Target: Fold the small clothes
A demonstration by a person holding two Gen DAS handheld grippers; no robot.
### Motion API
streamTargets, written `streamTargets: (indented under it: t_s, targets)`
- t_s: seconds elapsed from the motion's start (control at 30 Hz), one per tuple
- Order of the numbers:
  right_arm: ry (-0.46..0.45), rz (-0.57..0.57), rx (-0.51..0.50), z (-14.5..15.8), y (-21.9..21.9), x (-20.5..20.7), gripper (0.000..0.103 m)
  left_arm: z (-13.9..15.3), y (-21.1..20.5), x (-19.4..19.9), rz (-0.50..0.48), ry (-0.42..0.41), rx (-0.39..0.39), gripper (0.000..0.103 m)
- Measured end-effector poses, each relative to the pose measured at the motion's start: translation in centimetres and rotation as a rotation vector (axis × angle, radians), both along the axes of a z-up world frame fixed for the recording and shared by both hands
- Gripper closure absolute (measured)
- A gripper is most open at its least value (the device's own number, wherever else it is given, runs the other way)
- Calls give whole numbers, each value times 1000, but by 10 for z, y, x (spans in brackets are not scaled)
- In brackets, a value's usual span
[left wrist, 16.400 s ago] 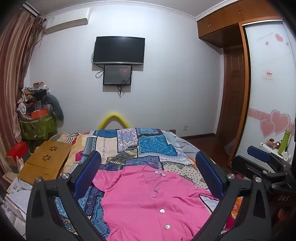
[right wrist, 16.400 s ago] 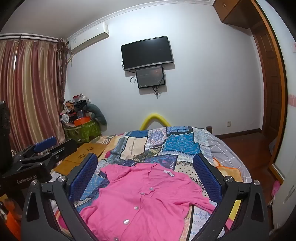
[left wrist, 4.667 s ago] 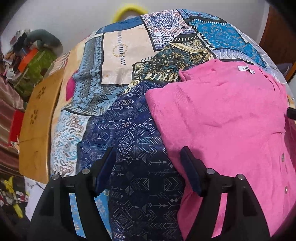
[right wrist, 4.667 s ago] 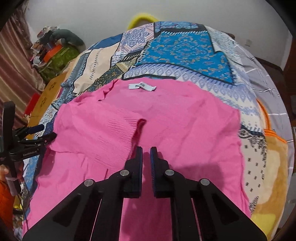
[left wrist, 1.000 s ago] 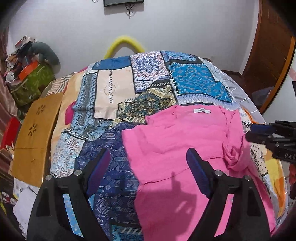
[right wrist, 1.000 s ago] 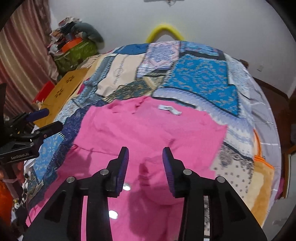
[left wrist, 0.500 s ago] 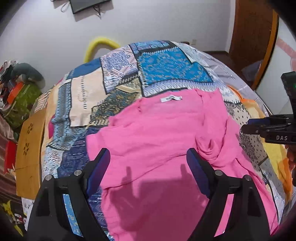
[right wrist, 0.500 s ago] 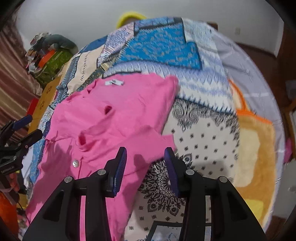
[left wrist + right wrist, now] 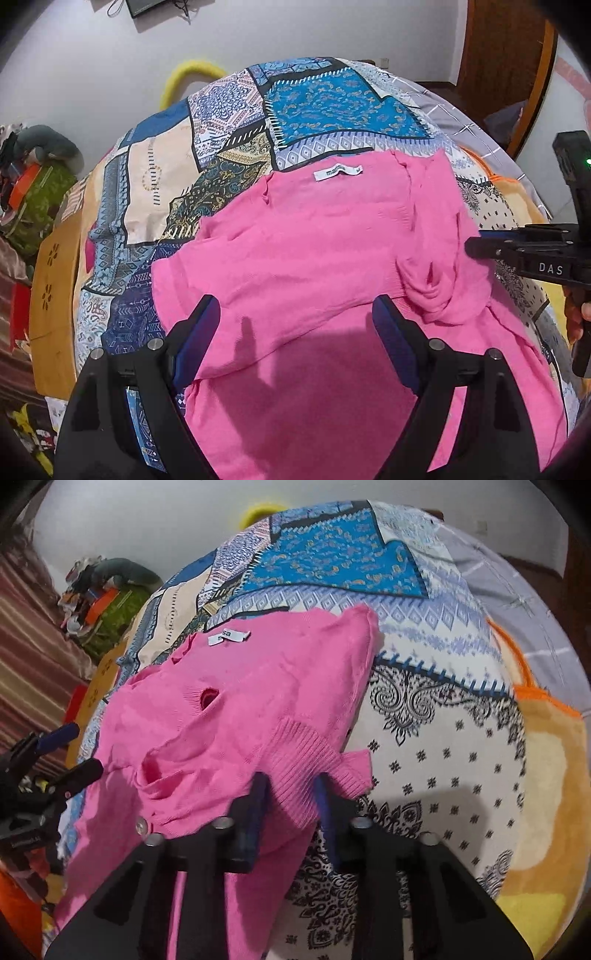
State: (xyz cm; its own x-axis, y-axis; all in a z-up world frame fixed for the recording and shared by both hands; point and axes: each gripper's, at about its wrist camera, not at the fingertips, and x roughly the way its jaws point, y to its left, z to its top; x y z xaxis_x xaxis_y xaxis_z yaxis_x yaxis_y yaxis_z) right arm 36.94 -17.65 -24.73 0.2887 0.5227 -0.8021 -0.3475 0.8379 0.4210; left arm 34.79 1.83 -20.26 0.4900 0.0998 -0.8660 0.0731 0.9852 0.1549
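Observation:
A pink buttoned shirt (image 9: 325,258) lies on the patchwork bedspread (image 9: 229,122), white neck label (image 9: 338,172) at the far end, its left sleeve folded in. My left gripper (image 9: 295,314) is open and empty above the shirt's middle. My right gripper (image 9: 291,794) stands partly open around the ribbed cuff of the right sleeve (image 9: 314,760), which bunches between its fingers at the shirt's right edge. The shirt (image 9: 240,701) is rumpled there. The right gripper also shows at the right of the left wrist view (image 9: 476,247).
The bed runs to a white wall with a yellow arch (image 9: 188,74). A wooden board (image 9: 51,280) and a pile of clutter (image 9: 33,173) stand left of the bed. A wooden door (image 9: 498,62) is at the right. An orange blanket (image 9: 546,760) covers the bed's right side.
My right gripper has dropped to the shirt's right sleeve and narrowed around its cuff. My left gripper has drifted right, over the shirt's middle, still open.

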Motion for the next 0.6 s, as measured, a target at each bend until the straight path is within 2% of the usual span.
streamTargets:
  t_s: [0.03, 0.07, 0.27, 0.6]
  targets:
    - [-5, 7, 4, 2, -1, 0, 94, 0, 1, 0, 5, 0, -3, 19]
    - [-12, 13, 5, 5, -1, -2, 95, 1, 3, 0, 11, -2, -8, 19]
    - [-95, 36, -17, 32, 3, -10, 96, 16, 10, -11, 17, -33, -24, 19]
    - [-295, 74, -13, 118, 38, -24, 97, 50, 48, -42, 62, -114, -60, 19]
